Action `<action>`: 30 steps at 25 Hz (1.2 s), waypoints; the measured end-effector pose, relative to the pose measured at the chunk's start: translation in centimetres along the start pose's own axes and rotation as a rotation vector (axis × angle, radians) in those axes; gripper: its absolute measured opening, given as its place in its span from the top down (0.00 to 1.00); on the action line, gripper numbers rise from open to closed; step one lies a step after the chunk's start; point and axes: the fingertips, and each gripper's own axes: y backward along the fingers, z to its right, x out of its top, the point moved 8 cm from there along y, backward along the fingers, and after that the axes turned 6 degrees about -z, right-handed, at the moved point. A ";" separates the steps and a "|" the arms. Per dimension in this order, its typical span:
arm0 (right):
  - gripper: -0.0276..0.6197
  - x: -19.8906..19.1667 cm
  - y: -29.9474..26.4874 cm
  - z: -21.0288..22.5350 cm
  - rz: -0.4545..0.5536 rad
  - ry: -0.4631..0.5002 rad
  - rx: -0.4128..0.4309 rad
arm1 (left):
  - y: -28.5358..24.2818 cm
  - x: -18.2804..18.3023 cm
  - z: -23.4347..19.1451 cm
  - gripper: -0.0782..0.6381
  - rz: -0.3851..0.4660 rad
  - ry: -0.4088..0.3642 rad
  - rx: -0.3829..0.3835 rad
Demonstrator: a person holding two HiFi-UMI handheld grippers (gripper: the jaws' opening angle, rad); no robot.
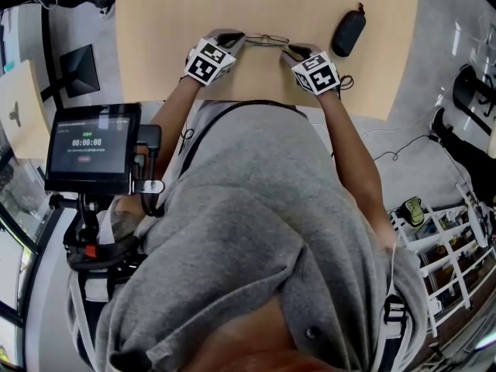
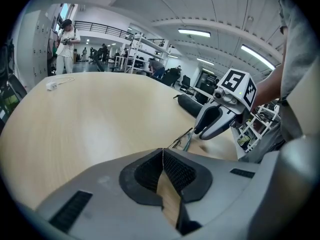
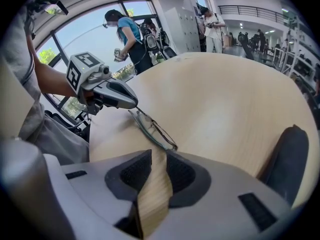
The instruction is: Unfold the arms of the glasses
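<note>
Thin-framed glasses (image 1: 267, 39) lie near the front edge of the wooden table (image 1: 256, 2), between my two grippers. My left gripper (image 1: 239, 39) is at their left end; in the left gripper view its jaws (image 2: 163, 150) meet at the tips, and the glasses (image 2: 184, 139) stick out just past them. The right gripper view shows that left gripper (image 3: 117, 96) covering the far end of the glasses (image 3: 152, 128). My right gripper (image 1: 289, 50) sits at their right end, jaws (image 3: 159, 153) apart with table wood showing between them and the near lens beside one pad.
A black glasses case (image 1: 348, 32) lies to the right of the right gripper, also in the right gripper view as case (image 3: 287, 154). A screen on a stand (image 1: 93, 147) is at my left. A white cable (image 2: 60, 82) lies at the table's far side. People stand in the background.
</note>
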 end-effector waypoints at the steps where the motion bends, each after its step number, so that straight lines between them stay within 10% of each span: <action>1: 0.81 -0.1 0.0 -0.2 -0.006 0.003 0.007 | 0.0 0.0 0.0 0.88 0.000 0.001 0.000; 30: 0.82 0.0 0.0 -0.5 0.004 -0.012 -0.021 | 0.9 0.1 -0.3 0.88 0.019 0.004 -0.001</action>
